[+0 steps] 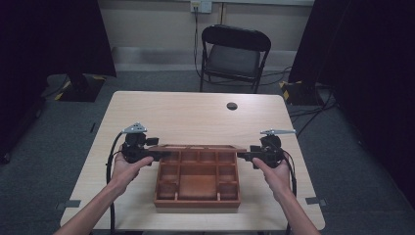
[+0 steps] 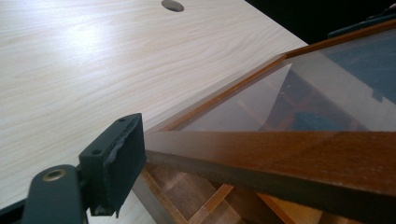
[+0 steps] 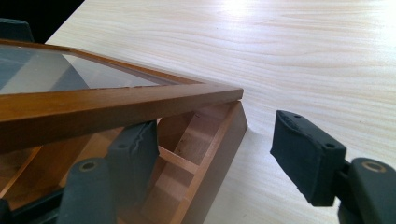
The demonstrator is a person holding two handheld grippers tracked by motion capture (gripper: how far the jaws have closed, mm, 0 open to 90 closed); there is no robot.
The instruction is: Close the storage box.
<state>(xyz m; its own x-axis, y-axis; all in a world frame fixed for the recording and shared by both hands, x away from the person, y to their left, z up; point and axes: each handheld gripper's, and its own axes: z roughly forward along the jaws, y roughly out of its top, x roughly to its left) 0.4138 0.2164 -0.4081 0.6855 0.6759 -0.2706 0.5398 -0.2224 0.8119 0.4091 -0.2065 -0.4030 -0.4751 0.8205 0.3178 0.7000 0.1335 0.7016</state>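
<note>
Your wooden box (image 1: 198,188) sits at the table's (image 1: 186,117) six o'clock edge, its glass lid (image 1: 195,147) partly raised. Left gripper (image 1: 155,155) clamps the lid's nine o'clock frame; right gripper (image 1: 243,156) straddles the three o'clock corner, unclenched. Full opening remains, by my judgement.

High view dim, soft, low in detail; dark curtains at both sides near black. Table (image 1: 195,115) is brightest area, lit evenly from above, shadows faint. Left gripper view: broad pale glare on table (image 2: 88,42), glass lid (image 2: 299,88) hazy with reflection, near jaw pad and lid frame slightly soft. Right gripper view: hot glare at top edge of table (image 3: 261,14), short shadow beside box (image 3: 219,140), near jaws blurred.
</note>
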